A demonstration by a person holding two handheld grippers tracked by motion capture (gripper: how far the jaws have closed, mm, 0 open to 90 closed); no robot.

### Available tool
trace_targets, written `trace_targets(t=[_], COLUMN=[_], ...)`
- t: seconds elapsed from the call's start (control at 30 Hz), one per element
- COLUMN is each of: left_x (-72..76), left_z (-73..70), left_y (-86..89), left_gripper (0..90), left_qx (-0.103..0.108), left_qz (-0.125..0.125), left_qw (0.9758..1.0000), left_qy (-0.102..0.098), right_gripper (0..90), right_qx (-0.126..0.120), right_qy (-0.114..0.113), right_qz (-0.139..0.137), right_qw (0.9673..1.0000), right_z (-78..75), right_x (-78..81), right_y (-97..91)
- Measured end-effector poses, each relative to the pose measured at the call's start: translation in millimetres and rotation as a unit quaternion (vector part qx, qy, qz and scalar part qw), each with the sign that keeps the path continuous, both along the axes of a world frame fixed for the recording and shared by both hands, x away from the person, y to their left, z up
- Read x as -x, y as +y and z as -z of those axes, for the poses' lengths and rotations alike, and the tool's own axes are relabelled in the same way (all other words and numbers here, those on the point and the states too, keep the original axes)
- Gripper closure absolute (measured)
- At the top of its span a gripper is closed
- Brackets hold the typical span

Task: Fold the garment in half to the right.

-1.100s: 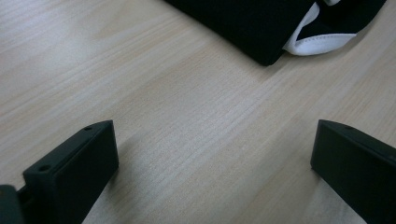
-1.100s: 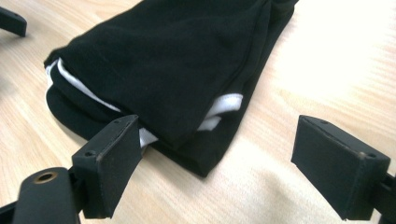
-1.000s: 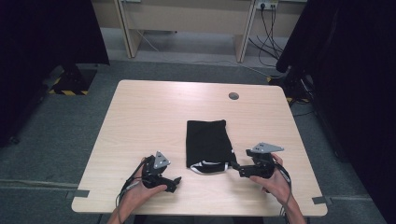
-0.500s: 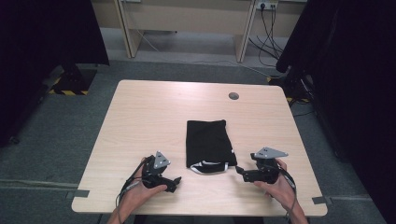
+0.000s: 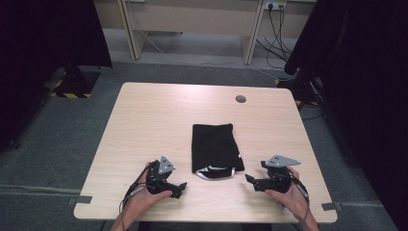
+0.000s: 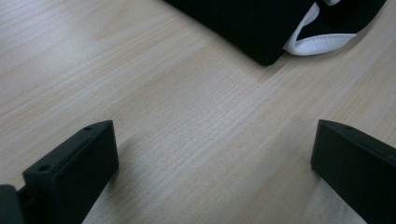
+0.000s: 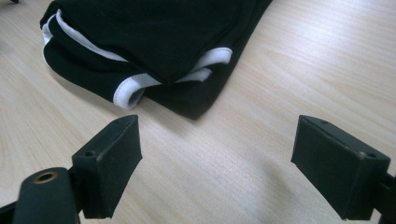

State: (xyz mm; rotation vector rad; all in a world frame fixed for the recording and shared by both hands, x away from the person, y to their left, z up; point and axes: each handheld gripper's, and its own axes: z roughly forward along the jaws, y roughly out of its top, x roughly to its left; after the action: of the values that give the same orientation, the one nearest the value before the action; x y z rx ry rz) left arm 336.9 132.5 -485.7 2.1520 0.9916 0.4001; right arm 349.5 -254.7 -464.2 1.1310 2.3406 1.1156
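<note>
Near edge: left gripper and right gripper both low over the table, jaws spread wide, holding nothing. Between them, slightly farther, lies the folded black garment. Looks like a pause; next, probably pinching its white-trimmed near edge.

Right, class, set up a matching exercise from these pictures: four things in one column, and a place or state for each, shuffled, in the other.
Things:
1. left gripper
2. right gripper
3. black garment
4. round grey cap

Places or states:
A. folded, white trim at the near end
B. near the table's far edge
C. open, left of the garment
D. open, right of the garment

Pairs: 1-C, 2-D, 3-A, 4-B
</note>
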Motion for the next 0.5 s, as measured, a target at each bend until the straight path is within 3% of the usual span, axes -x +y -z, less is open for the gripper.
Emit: trace_targets(t=[0.5], left_x=[0.1], left_z=[0.0], left_y=[0.0], left_gripper=[0.0], left_qx=[0.0], left_qz=[0.0], left_qw=[1.0], left_qy=[0.0], right_gripper=[16.0], right_qx=[0.002], right_qy=[0.005], right_qz=[0.005], right_qw=[1.0], right_z=[2.9], right_x=[9.3], right_y=[-9.6])
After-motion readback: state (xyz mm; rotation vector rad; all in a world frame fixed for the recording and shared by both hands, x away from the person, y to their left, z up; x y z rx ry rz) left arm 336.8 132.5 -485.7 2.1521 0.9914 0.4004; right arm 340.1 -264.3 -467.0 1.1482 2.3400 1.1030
